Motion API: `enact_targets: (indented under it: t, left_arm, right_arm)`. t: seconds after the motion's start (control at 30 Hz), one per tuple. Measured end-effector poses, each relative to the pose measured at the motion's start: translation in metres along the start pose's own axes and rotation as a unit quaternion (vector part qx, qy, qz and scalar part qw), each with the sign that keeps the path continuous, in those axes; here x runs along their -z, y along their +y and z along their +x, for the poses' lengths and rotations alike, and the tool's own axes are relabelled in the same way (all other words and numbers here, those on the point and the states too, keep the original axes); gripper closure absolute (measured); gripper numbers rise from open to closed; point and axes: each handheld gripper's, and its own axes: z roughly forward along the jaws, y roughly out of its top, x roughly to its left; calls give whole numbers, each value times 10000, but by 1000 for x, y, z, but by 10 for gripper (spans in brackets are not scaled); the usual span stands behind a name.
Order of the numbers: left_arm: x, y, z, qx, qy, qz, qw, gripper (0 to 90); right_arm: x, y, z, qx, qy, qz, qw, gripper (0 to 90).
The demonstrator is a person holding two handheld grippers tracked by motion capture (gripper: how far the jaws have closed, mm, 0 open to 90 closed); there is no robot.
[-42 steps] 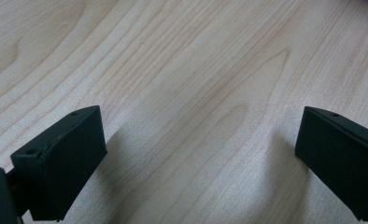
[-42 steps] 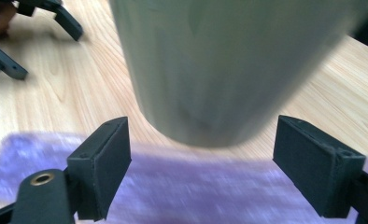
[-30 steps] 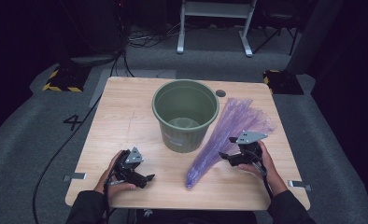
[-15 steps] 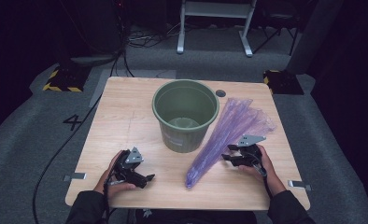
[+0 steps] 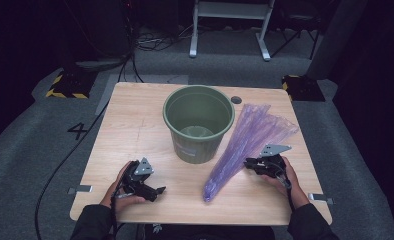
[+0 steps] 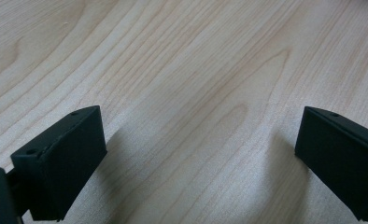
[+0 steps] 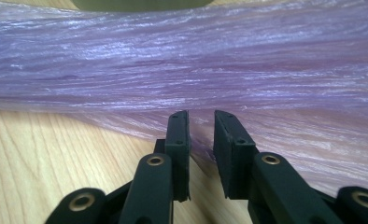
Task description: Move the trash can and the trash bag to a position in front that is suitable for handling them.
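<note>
A long purple plastic bag lies flat on the wooden table, fanned out from a narrow end near the front edge. It rests against the right side of a green bucket. My right gripper is at the bag's right edge. In the right gripper view the bag spans the frame, and my right gripper has its jaws almost together with a fold of the bag's edge between them. My left gripper rests at the front left. It stands wide open over bare wood.
The bucket is upright at the table's middle, and its base peeks in at the top of the right gripper view. A small dark disc lies behind it. Cables run on the floor at the left.
My right gripper has shifted slightly toward the bag's edge. The left gripper, bag and bucket have not moved.
</note>
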Motion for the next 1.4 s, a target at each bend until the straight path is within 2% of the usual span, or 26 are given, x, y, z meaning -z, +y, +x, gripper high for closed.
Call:
enact_targets:
  t: [0.1, 0.13, 0.17, 0.23, 0.3, 0.33, 0.37, 0.4, 0.43, 0.47, 0.5, 0.6, 0.67, 0.7, 0.77, 0.83, 0.9, 0.93, 1.17, 1.27, 1.4]
  left_arm:
    - [0, 0, 0, -11, 3, 2, 10000, 14]
    - [0, 0, 0, -11, 3, 3, 10000, 14]
    - [0, 0, 0, -11, 3, 3, 10000, 14]
    - [0, 0, 0, -11, 3, 2, 10000, 14]
    - [0, 0, 0, -1, -1, 1, 10000, 14]
    - [0, 0, 0, -12, 4, 2, 10000, 14]
    - [0, 0, 0, -12, 4, 3, 10000, 14]
    - [0, 0, 0, -11, 4, 3, 10000, 14]
    - [0, 0, 0, -11, 4, 3, 10000, 14]
    - [0, 0, 0, -8, 2, 1, 10000, 14]
    - [0, 0, 0, -8, 2, 1, 10000, 14]
    - [0, 0, 0, -2, 0, 2, 10000, 14]
    - [0, 0, 0, -9, 4, 2, 10000, 14]
    - [0, 0, 0, -1, 0, 1, 10000, 14]
    - [0, 0, 0, -4, 7, 2, 10000, 14]
    - [0, 0, 0, 0, 13, -1, 10000, 14]
    - [0, 0, -1, 26, 34, -6, 10000, 14]
    - [0, 0, -1, 26, 34, -6, 10000, 13]
    - [-1, 2, -4, 109, 135, -2, 9998, 12]
    - [-2, 3, -6, 121, 181, -10, 9998, 13]
    - [-2, 5, -10, 67, 120, -46, 9999, 78]
  right_arm:
    - [3, -3, -3, -57, -31, 10, 10000, 763]
    - [5, -3, -3, -84, -48, -11, 10000, 653]
    - [5, -3, -3, -84, -48, -11, 10000, 653]
    - [7, 2, 2, -93, 44, -185, 9998, 585]
    - [9, 10, 10, 21, 100, -329, 9994, 472]
    - [10, 17, 18, 115, 135, -385, 9991, 443]
    - [10, 17, 18, 115, 135, -385, 9991, 443]
    - [11, 23, 27, 239, 50, -467, 9986, 409]
    - [11, 23, 27, 239, 50, -467, 9986, 409]
    - [12, 28, 32, 273, 22, -609, 9978, 383]
    - [12, 28, 32, 273, 22, -609, 9978, 383]
    - [13, 34, 33, 277, -111, -856, 9959, 331]
    - [12, 34, 33, 277, -109, -868, 9958, 307]
    - [8, 34, 33, 254, 51, -816, 9963, 302]
    - [5, 33, 33, 269, 112, -750, 9968, 323]
    - [-1, 31, 36, 355, 286, -612, 9971, 370]
    - [-11, 29, 43, 519, 387, -326, 9974, 417]
    - [-14, 29, 45, 532, 428, -286, 9973, 435]
    - [-26, 29, 53, 421, 653, -140, 9969, 494]
    - [-29, 30, 56, 426, 617, -99, 9971, 503]
    - [-36, 33, 63, 446, 641, -57, 9969, 510]
